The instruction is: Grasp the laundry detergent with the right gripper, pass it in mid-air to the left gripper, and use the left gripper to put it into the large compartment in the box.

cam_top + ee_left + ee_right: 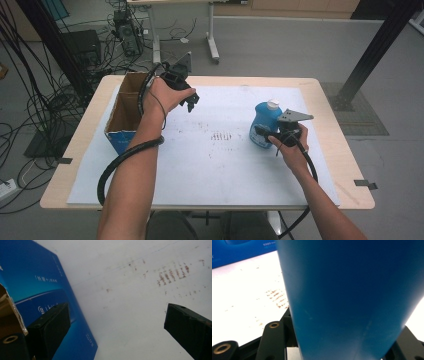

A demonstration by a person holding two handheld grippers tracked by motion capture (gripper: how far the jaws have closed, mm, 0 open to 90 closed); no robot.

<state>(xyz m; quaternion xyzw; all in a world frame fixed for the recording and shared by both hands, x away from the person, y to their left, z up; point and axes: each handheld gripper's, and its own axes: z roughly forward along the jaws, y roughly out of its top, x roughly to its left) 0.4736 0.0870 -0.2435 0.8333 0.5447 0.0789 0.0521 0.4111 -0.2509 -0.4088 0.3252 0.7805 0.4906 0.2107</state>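
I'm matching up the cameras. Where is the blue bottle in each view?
High view: bottle stands right of centre, in the right gripper.
Left gripper view: not in it.
Right gripper view: bottle looms close, centre to right.
Shared landmark: brown marks on the white sheet.
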